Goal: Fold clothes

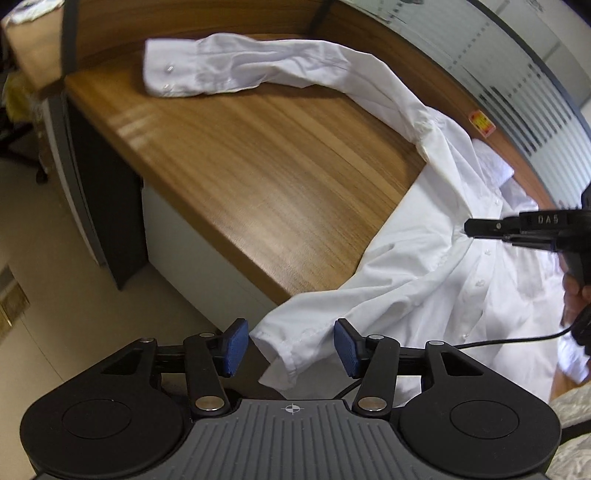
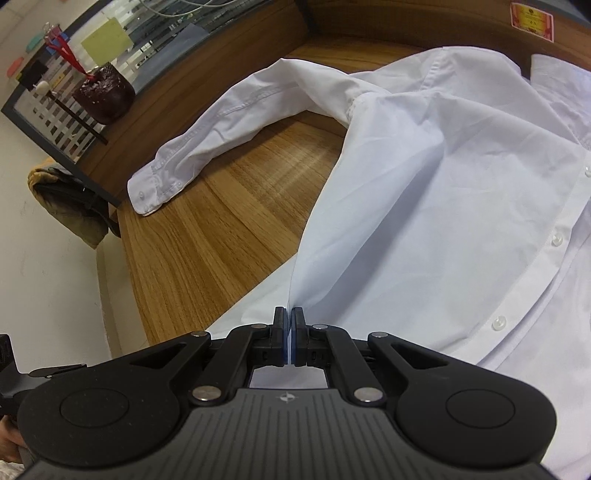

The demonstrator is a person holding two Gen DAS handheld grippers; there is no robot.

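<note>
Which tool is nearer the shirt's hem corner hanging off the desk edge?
Left. The left tool is open with the hem corner between its pads. The right tool is shut on the shirt's body farther up.

— What do you see around you?
— Your tabletop (image 1: pixel 236 177) is wood-grained, with a raised wooden ledge (image 1: pixel 229 14) along its far side. Behind it runs frosted striped glass (image 1: pixel 532 92), and a red sticker (image 2: pixel 532 18) sits on the ledge.
— And lower down?
— A pale floor (image 1: pixel 40 288) and a white cabinet (image 1: pixel 192 258) under the tabletop. On the right view you have a white wall (image 2: pixel 48 288), a dark pot (image 2: pixel 105 92) on the ledge and a yellow note (image 2: pixel 107 46) on the glass.
</note>
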